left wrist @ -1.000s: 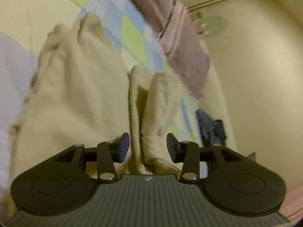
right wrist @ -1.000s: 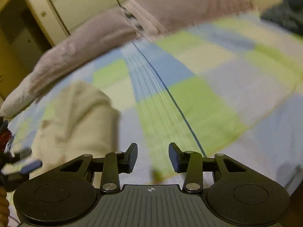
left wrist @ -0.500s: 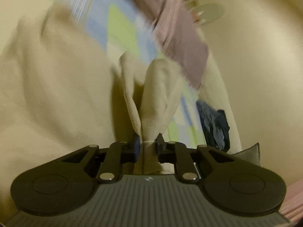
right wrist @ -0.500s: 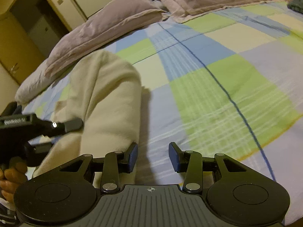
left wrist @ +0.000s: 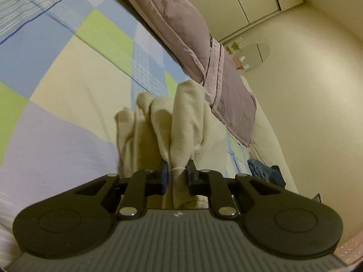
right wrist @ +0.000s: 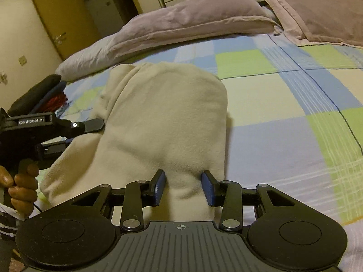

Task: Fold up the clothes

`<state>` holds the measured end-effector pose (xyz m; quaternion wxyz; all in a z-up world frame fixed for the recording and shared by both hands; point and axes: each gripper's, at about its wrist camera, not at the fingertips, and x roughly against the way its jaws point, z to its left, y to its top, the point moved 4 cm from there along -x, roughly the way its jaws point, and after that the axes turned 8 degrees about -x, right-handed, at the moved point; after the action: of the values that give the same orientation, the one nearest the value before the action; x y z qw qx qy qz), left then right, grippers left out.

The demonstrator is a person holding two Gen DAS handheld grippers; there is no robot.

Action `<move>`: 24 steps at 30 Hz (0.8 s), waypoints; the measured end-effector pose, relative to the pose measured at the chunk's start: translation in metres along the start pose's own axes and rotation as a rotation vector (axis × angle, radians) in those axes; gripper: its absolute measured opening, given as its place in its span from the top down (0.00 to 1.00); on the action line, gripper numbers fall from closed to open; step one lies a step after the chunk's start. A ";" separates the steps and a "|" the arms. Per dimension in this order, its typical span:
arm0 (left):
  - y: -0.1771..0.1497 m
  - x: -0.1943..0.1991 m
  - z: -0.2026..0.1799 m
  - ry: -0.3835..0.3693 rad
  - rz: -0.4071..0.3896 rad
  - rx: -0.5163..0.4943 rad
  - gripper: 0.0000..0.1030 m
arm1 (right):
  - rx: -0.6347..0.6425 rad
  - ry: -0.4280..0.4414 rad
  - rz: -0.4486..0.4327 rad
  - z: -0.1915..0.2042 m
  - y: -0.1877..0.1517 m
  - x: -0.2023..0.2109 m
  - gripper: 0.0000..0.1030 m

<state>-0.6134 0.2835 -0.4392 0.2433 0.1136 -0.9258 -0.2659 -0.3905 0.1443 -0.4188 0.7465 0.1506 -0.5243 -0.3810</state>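
Note:
A cream fleece garment (right wrist: 163,122) lies folded over on the checked bedsheet (right wrist: 283,104). My left gripper (left wrist: 177,172) is shut on a bunched edge of the cream garment (left wrist: 181,122), which stands up in folds ahead of it. In the right wrist view that left gripper (right wrist: 95,124) shows at the garment's left side, held by a person's hand (right wrist: 20,181). My right gripper (right wrist: 183,187) stands open at the garment's near edge, with cloth lying between its fingers but not pinched.
Two mauve pillows (right wrist: 192,22) lie along the head of the bed. A dark blue garment (left wrist: 265,172) lies at the bed's far side. Dark and red clothes (right wrist: 45,97) are piled at the left. A yellow door (right wrist: 59,15) and wardrobe doors (left wrist: 249,2) stand behind.
My left gripper went from open to shut on the garment's edge and lifted it. My right gripper swung left from the bare sheet to the garment's near edge, staying open.

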 end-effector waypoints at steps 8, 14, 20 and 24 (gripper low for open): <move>-0.022 0.003 -0.008 0.073 0.016 0.038 0.78 | -0.044 0.075 -0.048 -0.012 -0.008 0.004 0.60; -0.065 0.057 -0.043 0.090 -0.038 0.127 0.49 | -0.328 0.189 -0.066 -0.066 -0.017 0.040 0.60; -0.117 0.082 -0.064 0.086 -0.059 0.235 0.46 | -0.445 0.175 -0.052 -0.092 -0.040 0.063 0.60; -0.121 0.056 -0.057 0.185 -0.098 0.280 0.48 | -0.474 0.158 -0.047 -0.104 -0.049 0.081 0.60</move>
<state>-0.6224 0.1386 -0.4417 0.2960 0.2156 -0.9207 -0.1345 -0.3044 0.0351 -0.4371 0.7905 0.0126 -0.3568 -0.4977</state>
